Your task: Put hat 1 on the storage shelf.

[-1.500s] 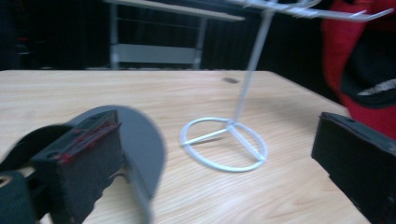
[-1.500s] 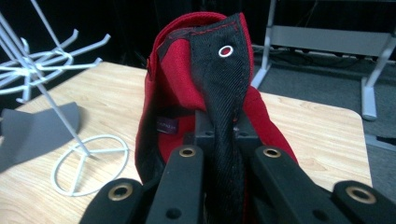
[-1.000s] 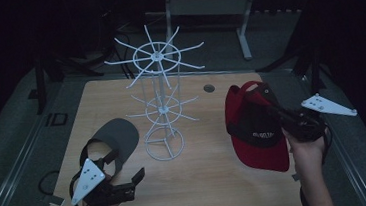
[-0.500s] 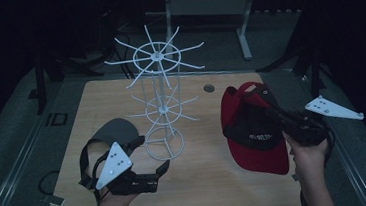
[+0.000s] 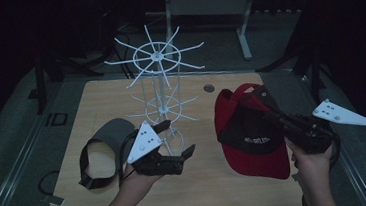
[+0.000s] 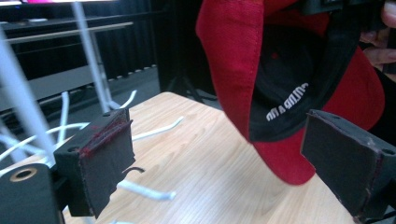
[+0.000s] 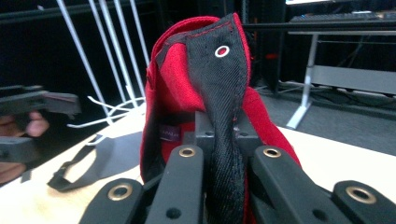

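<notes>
A red and black cap hangs above the table's right side, with my right gripper shut on its black panel. In the right gripper view the jaws pinch that black fabric of the cap. My left gripper is open and empty, lifted beside the base of the white wire rack and pointing at the cap. Between its wide-apart pads, the left gripper view shows the cap just beyond them. A grey visor lies on the table to the left.
The wooden table has a small round hole at the back. The rack's thin prongs stick out close to my left gripper. A dark floor and a metal stand lie beyond the table.
My left gripper has moved right and up, from beside the visor to the rack's base, and now points at the cap. The right hand with the cap has shifted slightly.
</notes>
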`<action>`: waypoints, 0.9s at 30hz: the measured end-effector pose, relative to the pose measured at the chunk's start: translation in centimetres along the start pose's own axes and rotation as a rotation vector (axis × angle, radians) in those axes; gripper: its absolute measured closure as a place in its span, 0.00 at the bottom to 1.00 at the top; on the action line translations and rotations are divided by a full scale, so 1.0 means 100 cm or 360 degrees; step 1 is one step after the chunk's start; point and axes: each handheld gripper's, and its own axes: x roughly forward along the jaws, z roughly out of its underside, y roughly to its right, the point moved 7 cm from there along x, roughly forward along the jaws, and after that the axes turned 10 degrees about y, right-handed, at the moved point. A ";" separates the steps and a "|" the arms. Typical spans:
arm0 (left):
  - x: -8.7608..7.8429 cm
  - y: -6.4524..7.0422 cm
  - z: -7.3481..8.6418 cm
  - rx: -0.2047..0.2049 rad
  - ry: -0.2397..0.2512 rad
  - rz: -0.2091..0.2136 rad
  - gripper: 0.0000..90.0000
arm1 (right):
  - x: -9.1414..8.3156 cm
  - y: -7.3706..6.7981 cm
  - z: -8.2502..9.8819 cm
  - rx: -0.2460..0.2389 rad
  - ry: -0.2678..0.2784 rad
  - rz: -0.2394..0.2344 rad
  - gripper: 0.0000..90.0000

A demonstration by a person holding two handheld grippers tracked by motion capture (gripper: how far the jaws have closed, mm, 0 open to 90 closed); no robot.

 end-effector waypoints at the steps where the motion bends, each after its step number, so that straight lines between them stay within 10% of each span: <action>1: 0.006 0.002 -0.001 0.0000 -0.0007 0.0014 0.11 | 0.000 -0.002 -0.001 -0.0004 0.0005 -0.0006 0.95; 27: 0.072 0.011 -0.024 0.0036 -0.0090 0.0209 0.11 | -0.012 -0.039 -0.005 -0.0008 0.0054 -0.0206 0.95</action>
